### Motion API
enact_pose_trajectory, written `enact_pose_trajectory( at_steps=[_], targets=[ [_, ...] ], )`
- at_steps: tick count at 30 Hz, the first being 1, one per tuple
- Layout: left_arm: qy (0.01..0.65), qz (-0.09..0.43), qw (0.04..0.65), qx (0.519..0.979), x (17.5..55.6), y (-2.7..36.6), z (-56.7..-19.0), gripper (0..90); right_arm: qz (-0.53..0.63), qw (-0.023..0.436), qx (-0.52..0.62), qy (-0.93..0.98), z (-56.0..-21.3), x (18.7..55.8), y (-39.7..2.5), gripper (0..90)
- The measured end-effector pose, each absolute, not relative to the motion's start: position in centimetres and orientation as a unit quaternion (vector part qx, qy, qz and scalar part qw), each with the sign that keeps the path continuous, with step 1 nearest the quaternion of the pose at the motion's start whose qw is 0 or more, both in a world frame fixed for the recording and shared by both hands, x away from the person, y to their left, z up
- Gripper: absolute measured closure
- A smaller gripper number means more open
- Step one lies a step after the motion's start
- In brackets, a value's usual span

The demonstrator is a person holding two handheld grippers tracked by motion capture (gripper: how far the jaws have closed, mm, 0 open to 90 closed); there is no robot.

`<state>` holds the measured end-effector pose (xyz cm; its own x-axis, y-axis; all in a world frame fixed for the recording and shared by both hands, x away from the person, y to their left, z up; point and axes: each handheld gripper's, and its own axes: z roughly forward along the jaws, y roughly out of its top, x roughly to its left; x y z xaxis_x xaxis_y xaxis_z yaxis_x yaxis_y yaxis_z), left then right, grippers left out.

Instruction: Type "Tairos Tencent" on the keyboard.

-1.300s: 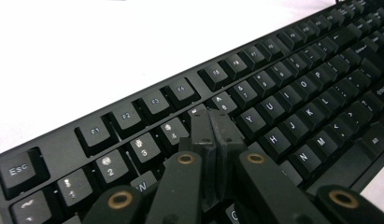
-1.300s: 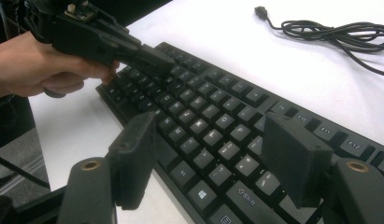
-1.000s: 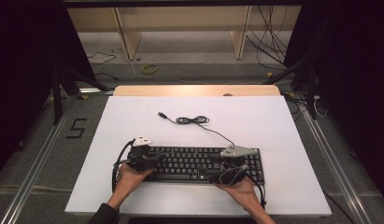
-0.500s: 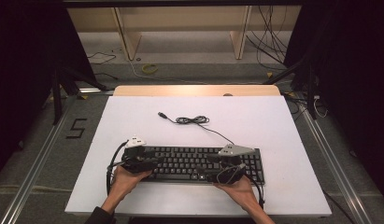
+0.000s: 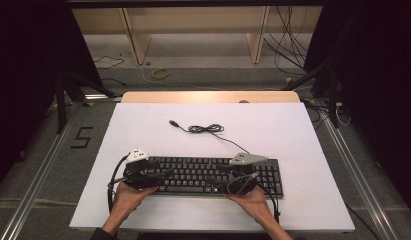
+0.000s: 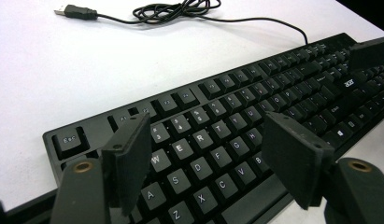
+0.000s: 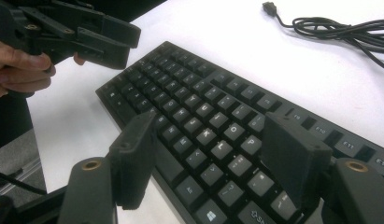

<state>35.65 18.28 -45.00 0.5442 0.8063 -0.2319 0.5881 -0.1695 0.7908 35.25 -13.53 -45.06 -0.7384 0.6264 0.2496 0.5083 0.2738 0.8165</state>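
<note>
Keyboard (image 5: 208,175) lies low in the middle of the high view, flat on the white table (image 5: 303,135), its cable (image 5: 205,129) coiled just above it toward the frame's centre. Your left gripper (image 6: 206,156) hangs over the keyboard's left end, jaws spread wide above the letter keys with nothing between them. Your right gripper (image 7: 213,151) hangs over the right half, jaws likewise spread and empty. In the upper left of the right gripper view, your left hand (image 7: 14,63) grips its tool.

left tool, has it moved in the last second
Yes. In the high view the left tool has slid left and toward the person, from over the keys to the left end of the keyboard, which stayed put.
</note>
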Motion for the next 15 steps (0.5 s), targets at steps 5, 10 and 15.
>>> enact_pose_trajectory(
  at_steps=[5, 10, 15],
  targets=[
    [0.463, 0.123, 0.451, 0.753, 35.3, 18.6, -45.0, 30.8, 0.485, 0.061, 0.355, 0.797, -45.1, 35.5, -13.1, 37.2],
    [0.464, 0.128, 0.453, 0.751, 35.0, 19.0, -44.9, 30.0, 0.484, 0.059, 0.358, 0.796, -45.2, 35.7, -12.8, 37.3],
    [0.469, 0.128, 0.457, 0.745, 34.7, 19.1, -45.0, 29.1, 0.485, 0.057, 0.356, 0.797, -45.2, 35.9, -12.3, 37.4]
  ],
)
